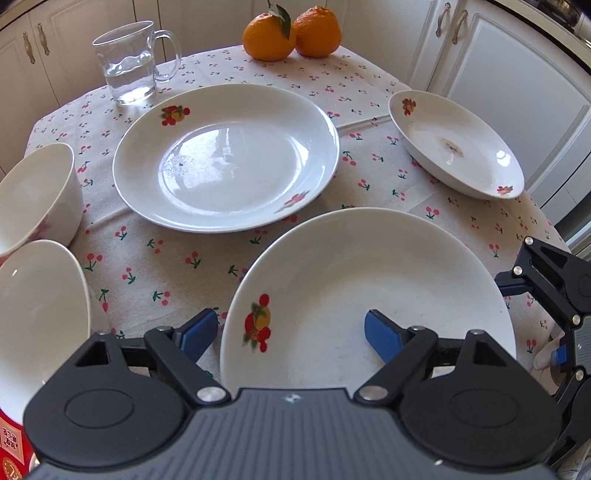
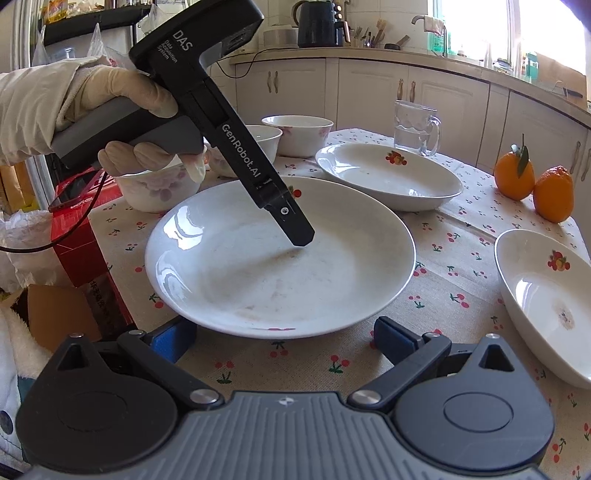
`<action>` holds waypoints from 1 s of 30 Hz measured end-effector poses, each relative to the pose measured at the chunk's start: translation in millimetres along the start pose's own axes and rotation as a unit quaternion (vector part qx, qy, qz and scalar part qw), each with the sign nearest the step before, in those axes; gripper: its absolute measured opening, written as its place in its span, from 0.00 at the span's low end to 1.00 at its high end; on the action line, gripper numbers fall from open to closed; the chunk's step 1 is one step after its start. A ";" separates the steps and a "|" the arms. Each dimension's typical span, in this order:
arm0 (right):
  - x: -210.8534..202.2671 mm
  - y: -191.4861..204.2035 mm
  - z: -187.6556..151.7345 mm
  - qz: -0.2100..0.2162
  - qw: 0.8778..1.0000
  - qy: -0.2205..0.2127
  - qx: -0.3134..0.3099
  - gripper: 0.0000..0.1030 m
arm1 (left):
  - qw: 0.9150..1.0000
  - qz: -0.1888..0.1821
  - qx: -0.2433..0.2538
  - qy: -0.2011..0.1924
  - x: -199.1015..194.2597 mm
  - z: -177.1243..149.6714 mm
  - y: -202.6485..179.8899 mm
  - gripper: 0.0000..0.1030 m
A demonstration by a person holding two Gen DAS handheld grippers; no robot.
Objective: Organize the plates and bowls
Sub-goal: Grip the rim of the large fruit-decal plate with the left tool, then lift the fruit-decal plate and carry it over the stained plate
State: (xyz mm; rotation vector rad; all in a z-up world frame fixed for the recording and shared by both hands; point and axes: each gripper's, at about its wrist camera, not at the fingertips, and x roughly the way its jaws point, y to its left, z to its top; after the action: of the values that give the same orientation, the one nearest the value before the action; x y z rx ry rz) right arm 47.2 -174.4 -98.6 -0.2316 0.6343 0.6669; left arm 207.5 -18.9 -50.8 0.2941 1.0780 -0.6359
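Straddling the rim of the near plate [image 1: 369, 288], the left gripper [image 1: 291, 332] stood wide open, one blue pad outside the edge over the cherry-print tablecloth [image 1: 166, 266] and the other over the plate's bowl, neither pad pressing on the china. From the right wrist view its black body slanted down over the plate's middle with the tip low above the glaze; whether it touched could not be told. The right gripper [image 2: 284, 339] was open too, holding nothing, its pads flanking the near plate's closest edge just short of the rim.

Taking that near plate as the landmark: a second plate [image 1: 225, 155] lay beyond it toward the glass mug [image 1: 129, 62], a third, stained plate [image 1: 454, 147] lay off to one side of it, well apart, and the bowls [image 1: 37, 192] stood close together on its other side, beside a red box [image 2: 85, 229]. Two oranges [image 1: 291, 33] sat at the far edge of the cloth, past the second plate.

The step in hand looked like the first grasp of the stacking job: none of the three plates was yet on another. The next move would likely call for closing the left pads squarely on the rim, deep enough that the glazed, shallow plate would not pivot or slip, then lifting it level and carrying it over the second plate without clipping the mug.
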 end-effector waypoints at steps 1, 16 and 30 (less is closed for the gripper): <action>0.7 0.1 0.5 0.002 1.000 -0.001 -0.001 1.00 | 1.000 -0.004 0.000 0.002 0.1 0.5 0.5 0.82; 2.5 -2.4 1.2 0.016 1.000 -0.001 0.000 0.99 | 0.999 -0.021 0.023 0.023 -0.2 7.8 1.4 0.66; 0.9 -2.6 3.5 0.012 1.000 0.008 -0.005 0.99 | 0.998 -0.034 0.040 0.045 0.5 11.3 -0.7 0.66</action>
State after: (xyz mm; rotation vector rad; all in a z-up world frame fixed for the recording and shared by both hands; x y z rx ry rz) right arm 51.1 -174.5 -96.3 -0.2391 0.6508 0.6928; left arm 215.4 -25.5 -46.0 0.3590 1.1549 -0.7338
